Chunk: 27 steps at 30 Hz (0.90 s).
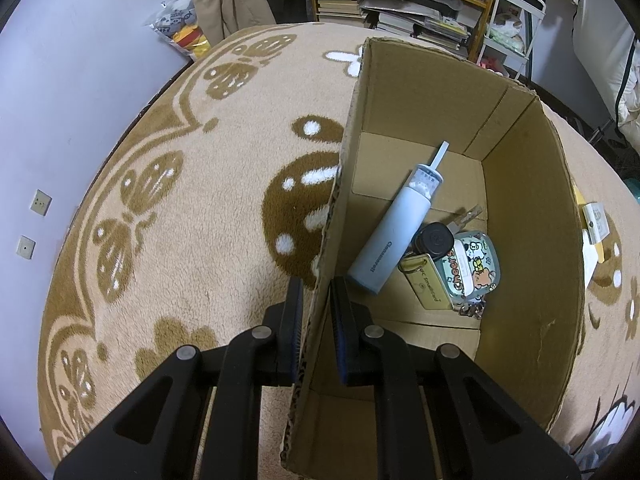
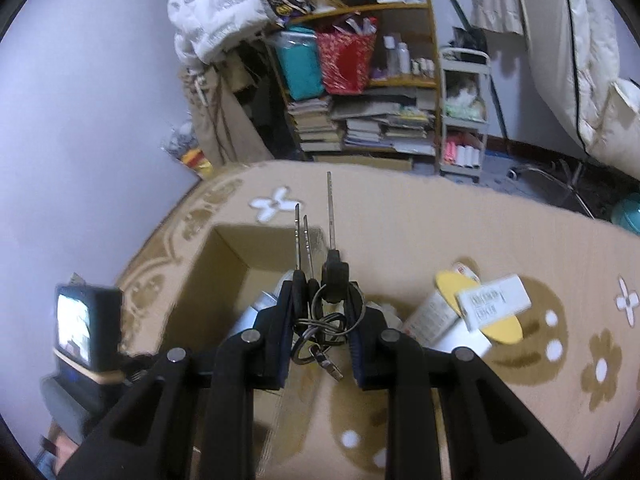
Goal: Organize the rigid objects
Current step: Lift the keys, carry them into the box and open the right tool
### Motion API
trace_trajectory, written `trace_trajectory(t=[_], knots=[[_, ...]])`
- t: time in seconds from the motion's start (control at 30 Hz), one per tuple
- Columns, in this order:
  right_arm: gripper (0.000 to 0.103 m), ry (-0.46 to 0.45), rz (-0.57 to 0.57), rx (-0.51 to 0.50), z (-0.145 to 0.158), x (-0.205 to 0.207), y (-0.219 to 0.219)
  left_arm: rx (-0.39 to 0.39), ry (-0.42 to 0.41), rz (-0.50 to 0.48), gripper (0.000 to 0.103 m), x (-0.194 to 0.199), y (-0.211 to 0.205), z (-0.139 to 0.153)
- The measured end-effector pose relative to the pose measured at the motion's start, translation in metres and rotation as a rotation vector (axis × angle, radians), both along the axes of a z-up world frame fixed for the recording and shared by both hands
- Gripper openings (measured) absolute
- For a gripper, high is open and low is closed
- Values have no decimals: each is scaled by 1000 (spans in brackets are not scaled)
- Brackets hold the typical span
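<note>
Keys (image 2: 320, 280) on a tangle of rings sit clamped in the right gripper (image 2: 320, 300), blades pointing up and away, held above the blanket (image 2: 400, 216) near the open cardboard box (image 2: 224, 264). Left gripper (image 1: 317, 300) is closed on the box's near wall (image 1: 340, 184), steadying it. Already inside: a pale blue bottle-shaped device (image 1: 394, 236), a cartoon-print case (image 1: 474, 268), a yellow card tag (image 1: 430, 282). Small boxes and a yellow disc (image 2: 480, 304) lie outside on the blanket

Risks: grip is on the bows and rings only, so loose rings may swing and snag the box rim; keys could slip out short of the box; dropped keys may strike the bottle-shaped device
</note>
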State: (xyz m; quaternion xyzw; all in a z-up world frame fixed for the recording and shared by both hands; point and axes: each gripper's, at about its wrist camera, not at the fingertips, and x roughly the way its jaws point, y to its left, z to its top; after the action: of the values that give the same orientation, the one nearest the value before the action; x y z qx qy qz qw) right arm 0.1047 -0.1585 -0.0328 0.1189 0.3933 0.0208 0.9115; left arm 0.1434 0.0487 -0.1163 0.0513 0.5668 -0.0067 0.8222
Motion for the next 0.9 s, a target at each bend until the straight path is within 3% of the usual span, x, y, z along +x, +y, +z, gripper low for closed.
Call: trace_trajectory(t=[0.2,0.5,0.9], knots=[[25,-8,48,16,6,16,28,-7,4,3,12,1,0,0],[25,72,104,16,-30,28,60,-12,5,3,12,2,1,0],[25,154,87,14,-67,25,59,-12,5,4,12,2,1,0]])
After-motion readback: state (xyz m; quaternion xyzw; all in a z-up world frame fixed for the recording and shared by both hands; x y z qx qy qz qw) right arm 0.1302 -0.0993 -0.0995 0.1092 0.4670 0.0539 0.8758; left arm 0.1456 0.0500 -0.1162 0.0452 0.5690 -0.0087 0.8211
